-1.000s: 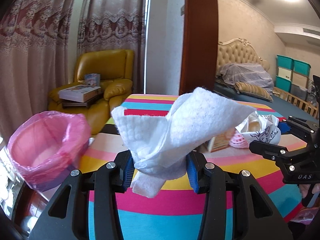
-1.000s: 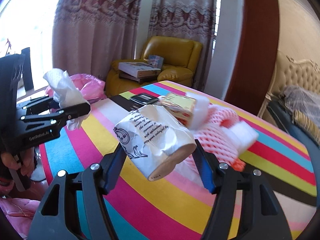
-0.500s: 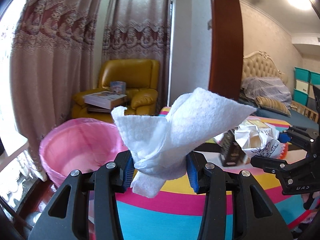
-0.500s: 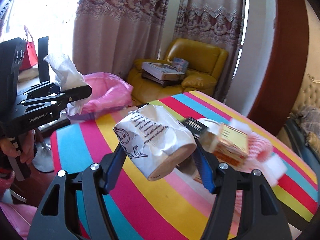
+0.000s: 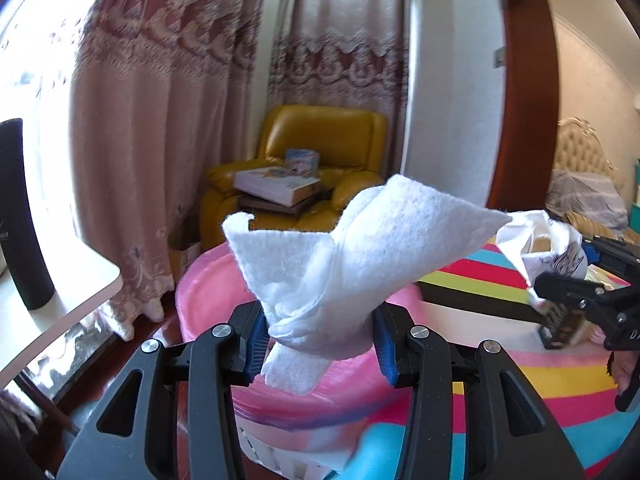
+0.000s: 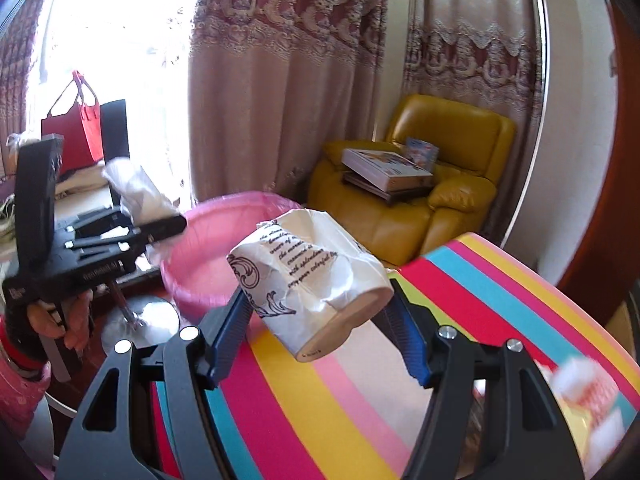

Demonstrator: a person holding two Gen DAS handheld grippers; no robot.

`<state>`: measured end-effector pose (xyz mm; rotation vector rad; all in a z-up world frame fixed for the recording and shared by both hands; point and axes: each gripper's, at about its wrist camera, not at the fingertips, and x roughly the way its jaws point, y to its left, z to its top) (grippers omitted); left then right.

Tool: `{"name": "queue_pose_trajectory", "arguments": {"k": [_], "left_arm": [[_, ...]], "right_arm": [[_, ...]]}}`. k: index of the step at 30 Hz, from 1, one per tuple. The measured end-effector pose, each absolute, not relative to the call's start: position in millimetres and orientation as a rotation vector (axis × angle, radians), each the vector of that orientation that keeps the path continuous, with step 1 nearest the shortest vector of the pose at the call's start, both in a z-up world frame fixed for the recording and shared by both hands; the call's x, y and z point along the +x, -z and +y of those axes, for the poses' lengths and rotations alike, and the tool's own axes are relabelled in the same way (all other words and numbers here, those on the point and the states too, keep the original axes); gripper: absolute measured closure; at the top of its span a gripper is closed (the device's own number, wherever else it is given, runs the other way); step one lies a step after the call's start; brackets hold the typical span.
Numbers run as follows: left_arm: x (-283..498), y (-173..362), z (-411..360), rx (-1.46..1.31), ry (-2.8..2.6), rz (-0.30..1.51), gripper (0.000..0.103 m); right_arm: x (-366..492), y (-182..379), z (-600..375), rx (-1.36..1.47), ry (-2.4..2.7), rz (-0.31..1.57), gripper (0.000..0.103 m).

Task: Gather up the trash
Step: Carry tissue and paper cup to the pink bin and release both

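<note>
My left gripper (image 5: 318, 340) is shut on a crumpled white tissue (image 5: 360, 252) and holds it above the near rim of a bin lined with a pink bag (image 5: 208, 300). My right gripper (image 6: 316, 322) is shut on a crushed white paper cup (image 6: 312, 280) with black print, held over the striped table's corner. In the right wrist view the left gripper (image 6: 160, 226) with the tissue (image 6: 136, 192) hangs at the pink bin (image 6: 224, 248). In the left wrist view the right gripper (image 5: 560, 286) and the cup (image 5: 556, 248) show at the right.
The striped table (image 6: 460, 292) holds a dark box (image 5: 560, 322) and blurred pink-white trash (image 6: 580, 392). A yellow armchair (image 6: 436, 184) with books stands behind. Curtains (image 6: 288, 80) hang at the back. A white tabletop (image 5: 56, 292) lies left of the bin.
Both grippers swung left, away from the table's middle toward the pink bin. The bin now lies directly under the tissue. Both grips are unchanged.
</note>
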<state>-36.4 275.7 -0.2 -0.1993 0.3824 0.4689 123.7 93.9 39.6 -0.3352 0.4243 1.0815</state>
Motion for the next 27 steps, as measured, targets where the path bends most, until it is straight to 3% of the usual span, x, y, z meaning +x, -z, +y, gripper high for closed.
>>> {"name": "queue_pose_trajectory", "arguments": {"k": [13,14,15,17,27], "left_arm": [[-8,11,356,-0.239,-0.498,0.442,0.059],[-4,8,361,-0.236,-0.492,0.439,0.049],[-2,6,365,-0.233,-0.491,0.431,0.031],[1,0,368,-0.220,-0.499,0.404,0.021],[-10,-11,319,-0.208,-0.485,0.372,0.014]], "right_arm": [[150,-33,223,-0.410,-1.137,0.431,0.035],[151,-33,228,-0.404,-1.152,0.429,0.030],[150,-32,229,-0.399,-1.158,0.430,0.021],[151,-34,228,-0.378,-1.157,0.422,0.018],[129,-47,118,-0.344,-1.097,0.362,0.018]]}}
